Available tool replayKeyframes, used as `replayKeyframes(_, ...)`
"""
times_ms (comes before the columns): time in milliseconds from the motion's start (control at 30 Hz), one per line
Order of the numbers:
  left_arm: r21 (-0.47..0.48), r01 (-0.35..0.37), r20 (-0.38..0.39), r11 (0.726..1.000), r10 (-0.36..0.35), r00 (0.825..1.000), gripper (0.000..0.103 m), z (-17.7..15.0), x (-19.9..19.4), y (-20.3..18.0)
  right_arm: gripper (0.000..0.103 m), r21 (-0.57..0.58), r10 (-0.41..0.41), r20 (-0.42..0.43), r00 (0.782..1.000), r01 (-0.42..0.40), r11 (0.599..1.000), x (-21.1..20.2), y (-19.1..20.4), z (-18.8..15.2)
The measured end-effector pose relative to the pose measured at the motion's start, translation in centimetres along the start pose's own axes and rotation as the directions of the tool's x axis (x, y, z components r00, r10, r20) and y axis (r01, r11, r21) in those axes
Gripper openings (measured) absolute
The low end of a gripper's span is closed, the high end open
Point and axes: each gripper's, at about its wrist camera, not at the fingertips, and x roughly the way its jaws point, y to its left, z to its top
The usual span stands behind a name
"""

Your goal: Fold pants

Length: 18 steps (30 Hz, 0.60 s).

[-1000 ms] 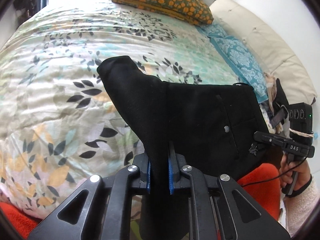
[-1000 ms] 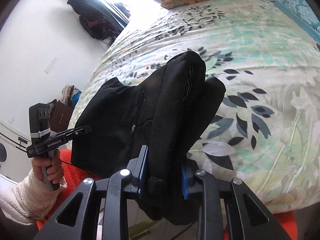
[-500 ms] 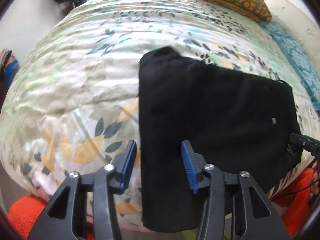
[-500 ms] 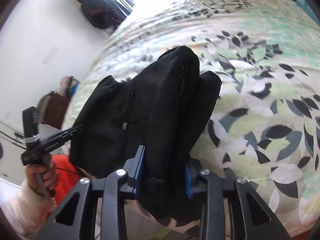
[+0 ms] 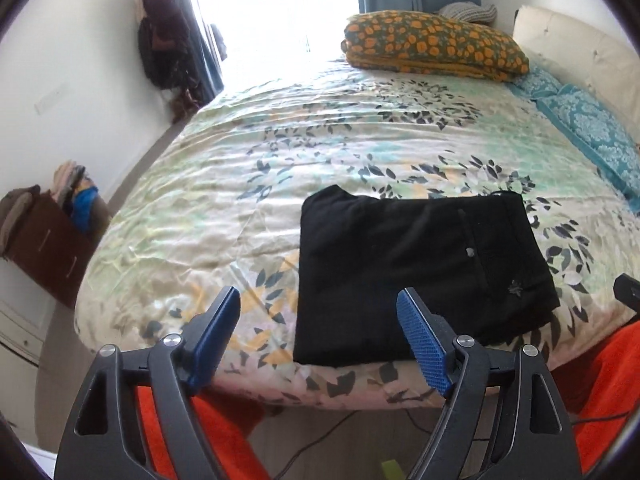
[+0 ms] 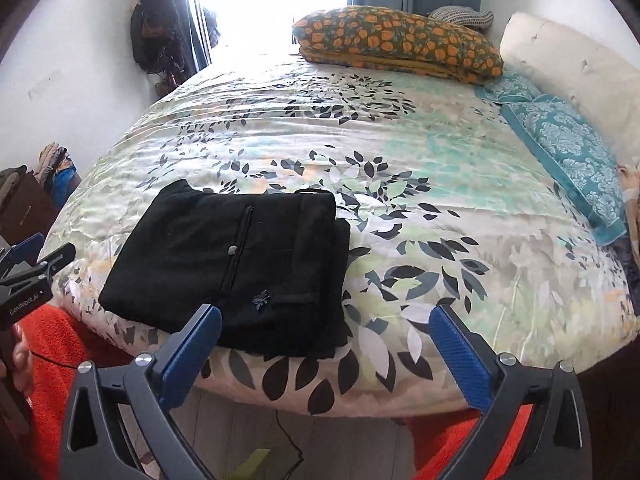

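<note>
The black pants (image 5: pixel 412 268) lie folded into a flat rectangle near the front edge of the bed, also shown left of centre in the right wrist view (image 6: pixel 236 264). My left gripper (image 5: pixel 320 312) hovers above and in front of the pants' left edge, its jaws opening wide, nothing between the blue pads (image 5: pixel 420 332). My right gripper (image 6: pixel 324 328) hangs over the pants' right front corner, jaws opening wide, nothing pressed between them. The left gripper's body (image 6: pixel 28 272) shows at the left edge of the right wrist view, held by a hand (image 6: pixel 20 364).
A leaf-patterned duvet (image 5: pixel 320 152) covers the bed. An orange-flowered pillow (image 5: pixel 432 44) and teal pillows (image 5: pixel 588 132) lie at the back and right. A brown dresser (image 5: pixel 44 244) stands by the left wall. Orange fabric (image 5: pixel 608 380) and a cable (image 6: pixel 288 448) lie below the bed's front edge.
Both grippers let go of the black pants and opened wide, then drew back and up. The pants now lie flat and folded on the bed.
</note>
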Motion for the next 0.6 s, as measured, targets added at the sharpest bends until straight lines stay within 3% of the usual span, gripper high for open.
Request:
replayKeyframes(133,-0.017,0.096,-0.096,0.995,-0.097,0.991,0.082,-1.5,-1.0,-1.1,0.103,0.036,-0.007,0.003,1.0,0.007,0.999,-2.4,2.4,-2.1)
replayKeyframes(267,-0.014,0.044,-0.1,0.999,-0.045,0.994,0.083,-2.2,-1.7,-1.6,0.103,0.012,-0.018,-0.02,1.0,0.019,1.0,-2.5,4.1,-3.1)
replayKeyframes(600,-0.002,0.04,-0.101,0.999,-0.04,0.994,0.083,-3.0,-2.3,-2.0,0.103,0.034,-0.02,-0.001,1.0,0.02,0.999,-3.0,4.6,-3.1)
